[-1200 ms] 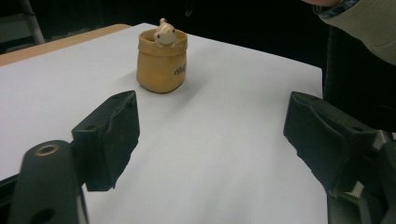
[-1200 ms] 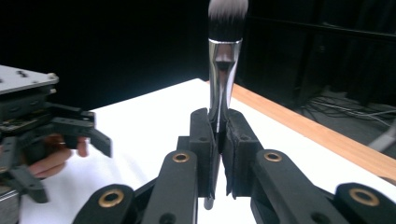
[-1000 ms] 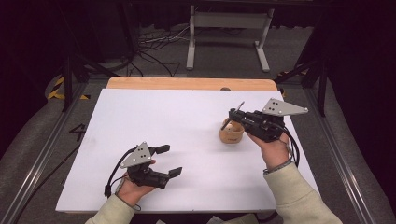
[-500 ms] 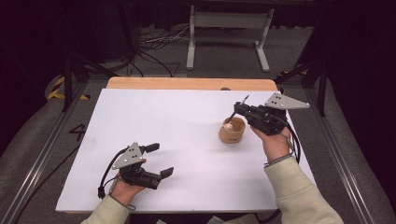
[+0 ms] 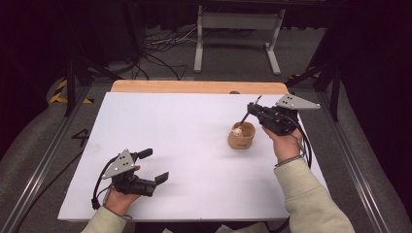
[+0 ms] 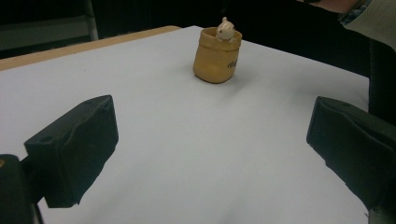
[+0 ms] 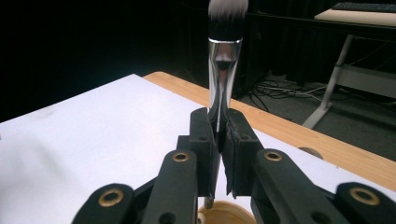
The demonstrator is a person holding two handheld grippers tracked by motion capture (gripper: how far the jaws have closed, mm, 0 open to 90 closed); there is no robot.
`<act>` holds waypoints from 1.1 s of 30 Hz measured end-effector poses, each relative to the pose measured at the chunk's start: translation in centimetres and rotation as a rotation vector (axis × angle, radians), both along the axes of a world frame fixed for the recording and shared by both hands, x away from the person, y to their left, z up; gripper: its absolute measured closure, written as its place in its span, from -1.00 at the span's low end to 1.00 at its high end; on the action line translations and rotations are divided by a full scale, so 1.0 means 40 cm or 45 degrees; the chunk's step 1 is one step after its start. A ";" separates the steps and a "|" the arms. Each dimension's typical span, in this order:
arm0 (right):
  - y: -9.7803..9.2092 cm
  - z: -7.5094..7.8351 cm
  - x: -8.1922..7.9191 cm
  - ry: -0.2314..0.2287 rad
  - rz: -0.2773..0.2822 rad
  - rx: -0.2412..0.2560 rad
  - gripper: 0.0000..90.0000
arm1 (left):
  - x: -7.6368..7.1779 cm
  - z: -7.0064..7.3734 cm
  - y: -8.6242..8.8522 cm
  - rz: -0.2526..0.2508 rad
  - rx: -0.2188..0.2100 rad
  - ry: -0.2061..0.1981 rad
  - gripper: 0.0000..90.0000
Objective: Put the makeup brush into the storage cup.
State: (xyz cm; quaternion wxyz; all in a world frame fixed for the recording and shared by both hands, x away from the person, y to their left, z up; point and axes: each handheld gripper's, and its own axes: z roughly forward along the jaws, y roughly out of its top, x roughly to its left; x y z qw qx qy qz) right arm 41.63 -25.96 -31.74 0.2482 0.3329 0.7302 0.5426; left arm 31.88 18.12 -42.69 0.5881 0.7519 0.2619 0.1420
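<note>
Makeup brush [image 7: 225, 56] now lifted over sack-shaped holder [image 5: 241, 135], clamped in right gripper [image 5: 257, 110] fingers; left gripper [image 5: 154, 166] fingers wide at table's [image 5: 184, 121] seven o'clock; likely insertion next.

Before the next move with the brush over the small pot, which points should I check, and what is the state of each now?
1. Right gripper grips the brush firmly: ok, jaws closed on its metal ferrule.
2. Brush handle tip is over the pot: ok, seen in the high view.
3. Pot stands upright: ok.
4. Left gripper is away from the pot: ok, open, near the table front.
5. Room inside the pot beside the small figure: cannot tell.
</note>
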 end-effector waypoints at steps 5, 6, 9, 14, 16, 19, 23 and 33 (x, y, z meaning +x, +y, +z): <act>-0.009 -0.003 0.011 -0.016 -0.042 0.006 0.86 | -0.007 -0.002 0.008 0.006 0.022 -0.007 -0.95; -0.010 -0.004 0.013 -0.017 -0.051 0.007 0.86 | -0.008 -0.002 0.009 0.010 0.018 -0.008 -0.95; -0.015 -0.011 0.022 -0.021 -0.089 0.003 0.86 | -0.012 -0.002 0.015 0.015 0.020 -0.011 -0.95; -0.023 -0.027 0.032 -0.025 -0.125 0.003 0.86 | -0.015 -0.006 0.018 0.028 0.022 -0.010 -0.96; -0.026 -0.034 0.035 -0.033 -0.137 -0.001 0.86 | -0.016 -0.007 0.019 0.036 0.028 -0.016 -0.96; -0.036 -0.046 0.041 -0.025 -0.152 0.008 0.86 | -0.016 -0.008 0.021 0.042 0.022 -0.013 -0.96; -0.042 -0.061 0.044 -0.023 -0.153 0.018 0.86 | -0.017 -0.009 0.023 0.045 0.015 -0.006 -0.96; -0.031 -0.087 0.041 0.001 -0.099 0.042 0.86 | -0.019 -0.010 0.020 0.043 0.013 -0.006 -0.96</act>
